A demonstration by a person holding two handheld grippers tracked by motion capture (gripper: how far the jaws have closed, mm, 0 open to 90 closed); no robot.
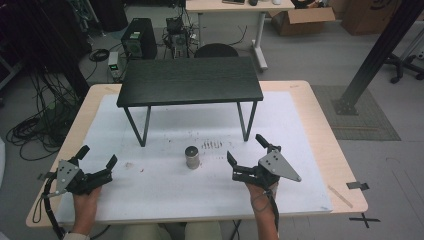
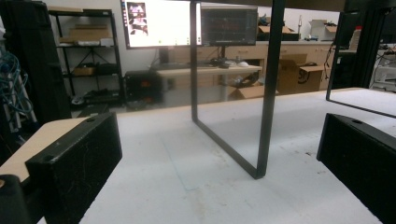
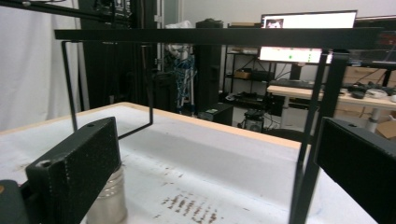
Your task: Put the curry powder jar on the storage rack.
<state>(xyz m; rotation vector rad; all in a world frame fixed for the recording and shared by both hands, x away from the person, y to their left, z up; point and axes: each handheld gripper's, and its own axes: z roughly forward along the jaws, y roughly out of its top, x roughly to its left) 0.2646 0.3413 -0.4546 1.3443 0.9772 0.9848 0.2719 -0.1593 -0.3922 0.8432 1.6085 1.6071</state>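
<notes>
A small metal cylinder (image 1: 192,157) stands upright on the white mat (image 1: 165,192), just in front of a low black stand (image 1: 190,81) with thin metal legs. My left gripper (image 1: 98,155) rests near the mat's front left, open, with nothing between its jaws. My right gripper (image 1: 245,148) is to the right of the cylinder, open and apart from it. In the right gripper view the cylinder (image 3: 109,200) shows partly behind the left jaw, and the gripper (image 3: 217,158) faces under the stand (image 3: 215,37). In the left gripper view the gripper (image 2: 219,154) faces the stand's leg frame (image 2: 266,93).
Dark specks (image 1: 212,145) mark the mat right of the cylinder. The wooden table's edge (image 1: 320,125) runs around the mat. Beyond the table are computers, cables (image 1: 35,125), a desk (image 1: 240,6) and cardboard boxes (image 1: 300,20); a black post (image 1: 375,50) stands at the right.
</notes>
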